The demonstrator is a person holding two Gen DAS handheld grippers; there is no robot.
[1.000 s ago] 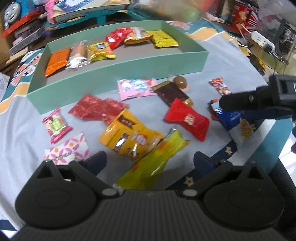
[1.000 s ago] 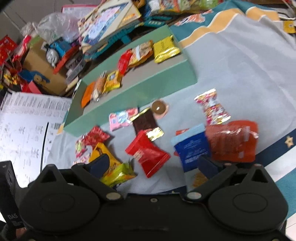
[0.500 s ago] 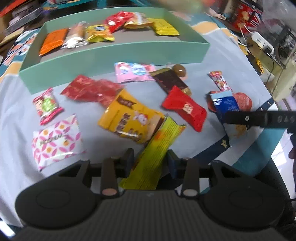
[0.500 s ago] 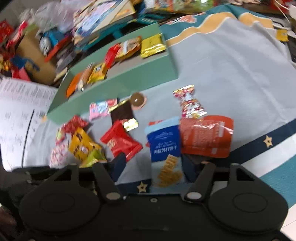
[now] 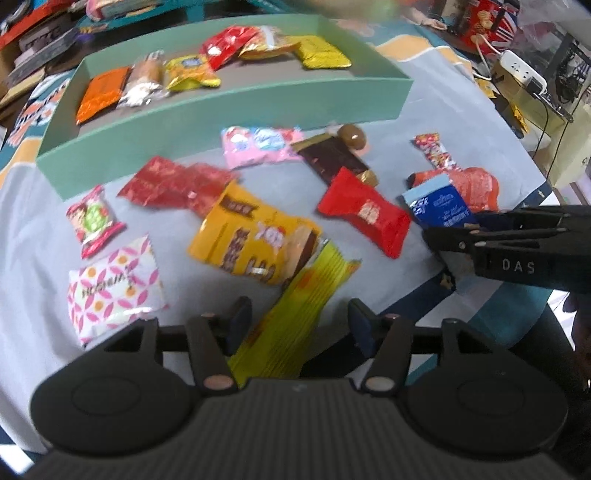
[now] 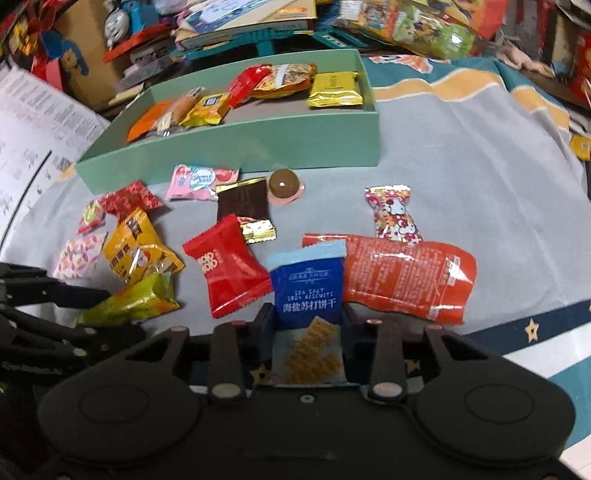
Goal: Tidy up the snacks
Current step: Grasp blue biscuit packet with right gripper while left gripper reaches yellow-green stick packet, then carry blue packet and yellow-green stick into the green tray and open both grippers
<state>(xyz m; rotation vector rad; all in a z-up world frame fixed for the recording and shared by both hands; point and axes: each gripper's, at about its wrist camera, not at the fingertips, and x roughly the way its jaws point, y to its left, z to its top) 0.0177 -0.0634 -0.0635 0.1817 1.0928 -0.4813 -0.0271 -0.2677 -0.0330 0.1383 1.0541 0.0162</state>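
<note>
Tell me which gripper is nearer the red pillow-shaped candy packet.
Right. The right gripper, closing around the blue biscuit packet, sits right beside the red pillow-shaped candy packet; the left gripper straddles the yellow-green wrapper, farther off.

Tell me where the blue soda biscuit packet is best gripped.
Grip the blue soda biscuit packet across its narrow width at the near end, coming from the near side: it lies flat and lengthwise toward the right claw, whose jaws are closing around it.

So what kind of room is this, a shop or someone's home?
Probably a home, perhaps a child's room: a patterned bedsheet serves as the work surface, with a toy train and stacked books behind.
</note>
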